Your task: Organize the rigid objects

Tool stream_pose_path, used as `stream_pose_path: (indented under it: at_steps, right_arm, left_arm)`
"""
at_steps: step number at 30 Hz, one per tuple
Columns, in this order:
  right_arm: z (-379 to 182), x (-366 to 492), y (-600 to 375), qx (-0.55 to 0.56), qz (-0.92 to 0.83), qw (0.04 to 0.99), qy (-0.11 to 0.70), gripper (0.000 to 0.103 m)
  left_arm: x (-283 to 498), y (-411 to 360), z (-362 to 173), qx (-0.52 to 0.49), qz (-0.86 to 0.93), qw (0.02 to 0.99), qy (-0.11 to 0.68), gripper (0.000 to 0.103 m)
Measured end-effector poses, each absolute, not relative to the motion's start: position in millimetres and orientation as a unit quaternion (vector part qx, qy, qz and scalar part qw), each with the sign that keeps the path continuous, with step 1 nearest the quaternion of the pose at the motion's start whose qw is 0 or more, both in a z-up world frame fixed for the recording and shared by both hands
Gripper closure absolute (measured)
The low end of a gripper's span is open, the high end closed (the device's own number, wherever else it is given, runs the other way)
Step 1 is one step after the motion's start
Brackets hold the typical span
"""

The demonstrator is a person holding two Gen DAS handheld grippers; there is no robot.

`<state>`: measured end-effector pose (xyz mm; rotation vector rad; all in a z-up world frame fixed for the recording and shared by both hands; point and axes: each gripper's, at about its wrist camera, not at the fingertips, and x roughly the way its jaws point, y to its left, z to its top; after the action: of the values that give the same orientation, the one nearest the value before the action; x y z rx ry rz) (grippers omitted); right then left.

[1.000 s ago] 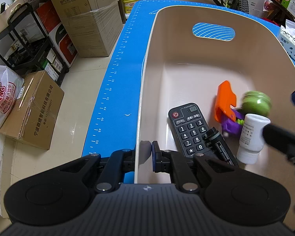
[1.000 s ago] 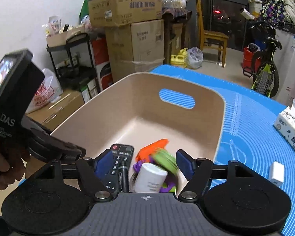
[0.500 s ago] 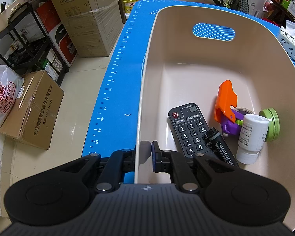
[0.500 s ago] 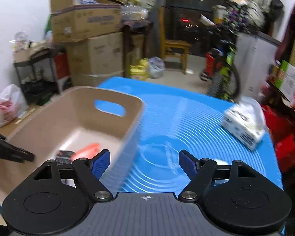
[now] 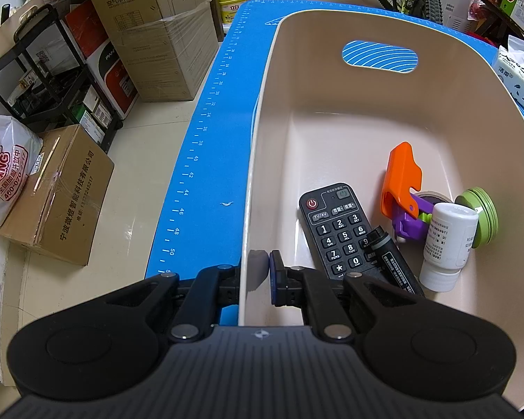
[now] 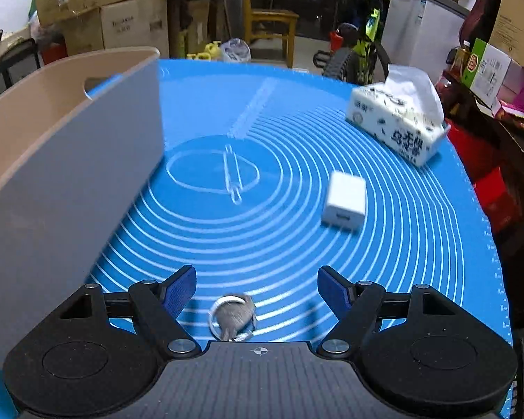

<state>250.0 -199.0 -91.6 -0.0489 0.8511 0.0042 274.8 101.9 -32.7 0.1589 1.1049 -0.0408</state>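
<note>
Keys (image 6: 231, 316) lie between my right gripper (image 6: 256, 291)'s wide-open, empty jaws; I should descend squarely, then close, while my left gripper (image 5: 260, 272) pinches the bin (image 5: 258, 160) wall.

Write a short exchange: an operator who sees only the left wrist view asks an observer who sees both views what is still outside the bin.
Operator: My view shows only the bin and what lies in it. Is anything outside it?
Observer: Yes, a white charger lies on the blue mat, to the right of the bin.
Operator: Is anything nearer the right gripper?
Observer: A key on a ring lies on the mat just below its open, empty jaws.
</note>
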Motion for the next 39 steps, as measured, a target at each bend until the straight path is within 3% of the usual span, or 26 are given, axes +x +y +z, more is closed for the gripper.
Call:
stream_pose_path:
  at_steps: [9,15,20,22,25,35,39]
  right_arm:
    - [-108,242,-205,0.004,0.007,0.909,0.416,0.033]
    - [-105,236,-188,-0.017,0.029,0.913,0.408,0.065]
    - [-104,232,-175,-0.046,0.018,0.917,0.396,0.067]
    - [-101,228,-173,-0.052,0.013,0.924,0.38,0.08]
    - [-95,230,-172,-0.052,0.016,0.925,0.375,0.088]
    - [-98,225,-171,-0.038,0.036,0.923,0.381,0.089]
    - [-99,228,-175,-0.037,0.026,0.922,0.385,0.082]
  left_arm:
    - [275,102,-33,0.076,-0.019,0.848,0.524,0.092]
    - [275,102,-33,0.076,-0.019,0.848,0.524,0.092]
    - [274,102,-33,0.076,-0.02,0.848,0.524,0.092]
    - [274,101,-33,0.076,-0.021,0.848,0.523,0.092]
    - [274,102,-34,0.076,-0.021,0.849,0.523,0.092]
    - [274,102,-34,0.075,-0.021,0.849,0.523,0.092]
    - [273,102,-34,0.076,-0.021,0.849,0.523,0.092]
